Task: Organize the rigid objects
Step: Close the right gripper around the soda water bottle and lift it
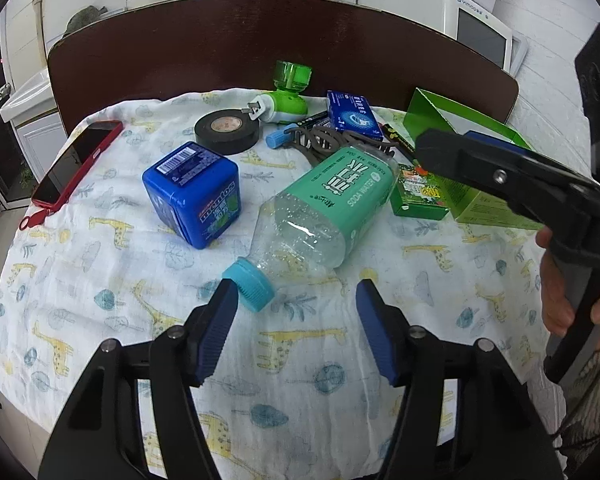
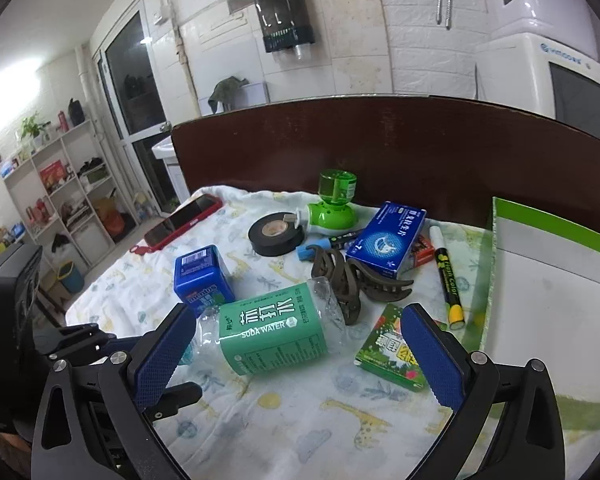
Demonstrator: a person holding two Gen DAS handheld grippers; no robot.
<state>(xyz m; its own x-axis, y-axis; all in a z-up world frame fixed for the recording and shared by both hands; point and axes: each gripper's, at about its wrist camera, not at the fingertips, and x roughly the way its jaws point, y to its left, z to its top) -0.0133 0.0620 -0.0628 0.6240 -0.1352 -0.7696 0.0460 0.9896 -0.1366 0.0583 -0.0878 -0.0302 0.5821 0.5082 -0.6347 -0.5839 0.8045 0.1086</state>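
- Nearest to us, our left gripper (image 1: pixel 296 300) tilts down over the giraffe-print cloth (image 1: pixel 300 360), its jaws partly apart with nothing between them; its left pad (image 1: pixel 216 332) sits just beside the blue cap (image 1: pixel 249 284) of the soda water bottle (image 1: pixel 332 204), and we cannot tell if they touch.
- Our right gripper (image 2: pixel 296 356) also points downward with its jaws wide and empty; the bottle's green label lies just ahead, between its fingers (image 2: pixel 160 360).
- From the left camera, the right gripper's black body crosses the right side, held by a hand (image 1: pixel 556 288).
- Bare cloth lies open in front of both grippers, toward the near table edge.
- The clear bottle lies on its side, cap toward the left gripper, near the middle of the cloth.
- A blue Mentos box (image 1: pixel 194 192) stands just left of it; a small green box (image 2: pixel 392 354) lies to its right.
- Beyond it are a brown hair claw (image 2: pixel 352 284), black tape roll (image 2: pixel 276 234), blue carton (image 2: pixel 388 238), yellow-capped marker (image 2: pixel 446 276) and green plug-in device (image 2: pixel 332 212).
- A red phone (image 1: pixel 76 164) lies at the far left edge; an open green-rimmed box (image 2: pixel 552 280) sits at the right.
- A dark wooden board (image 2: pixel 380 152) closes the far edge.
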